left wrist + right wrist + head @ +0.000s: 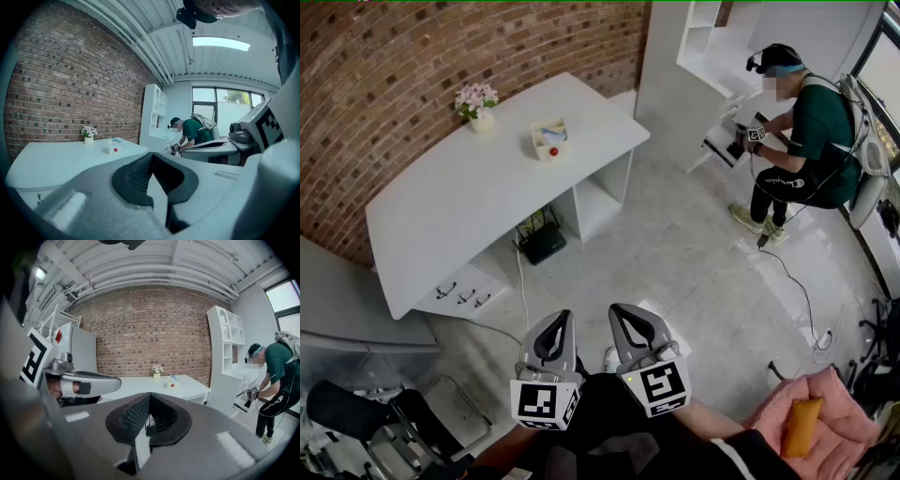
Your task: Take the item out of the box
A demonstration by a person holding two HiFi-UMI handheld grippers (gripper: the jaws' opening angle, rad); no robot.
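While the small white open-topped box (548, 139) stands far off on the long white curved-top table (469, 206), both tools hang close to the body, well apart from it across bare floor. The left gripper (564, 317) has its dark ribbed jaws brought together on nothing, and the right gripper (619, 311) is likewise closed and empty. The box lies nearly straight ahead of the pair, a touch to the left, so the left gripper looks marginally nearer. A small red round thing (553, 151) shows at the box's front; whether it sits inside cannot be told.
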